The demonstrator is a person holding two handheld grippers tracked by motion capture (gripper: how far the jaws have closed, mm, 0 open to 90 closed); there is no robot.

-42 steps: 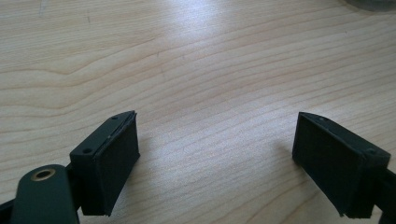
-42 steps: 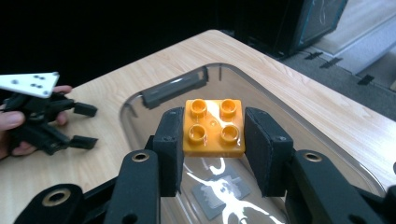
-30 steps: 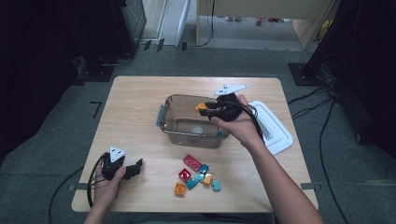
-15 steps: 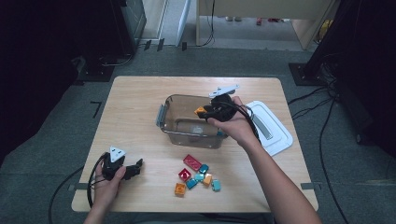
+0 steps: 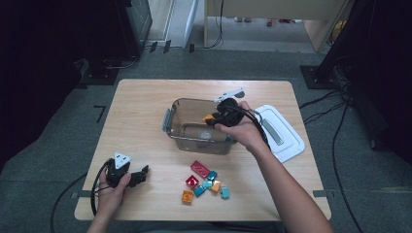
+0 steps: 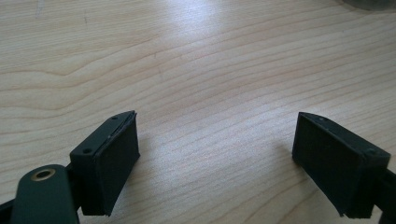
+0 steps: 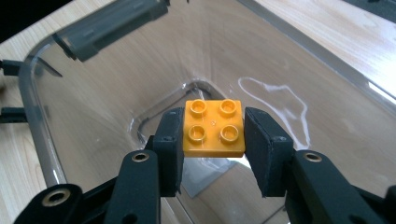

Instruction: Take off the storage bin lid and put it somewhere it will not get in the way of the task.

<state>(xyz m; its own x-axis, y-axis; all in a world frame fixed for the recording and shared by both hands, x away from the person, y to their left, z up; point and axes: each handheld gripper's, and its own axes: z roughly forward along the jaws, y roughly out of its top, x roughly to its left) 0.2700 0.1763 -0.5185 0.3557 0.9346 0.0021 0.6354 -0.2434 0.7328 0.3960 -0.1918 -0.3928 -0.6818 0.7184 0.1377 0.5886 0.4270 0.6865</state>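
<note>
No readable text, label, brand, number or sign anywhere. Yellow-orange four-stud plastic brick: studs show faint raised marks, too small to read. Clear plastic container, white rectangular lid at its 3 o'clock, light wooden table: all bare of lettering.

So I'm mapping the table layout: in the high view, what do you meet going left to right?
Left gripper → pile of bricks → right gripper holding an orange brick over the clear bin → white lid.
</note>
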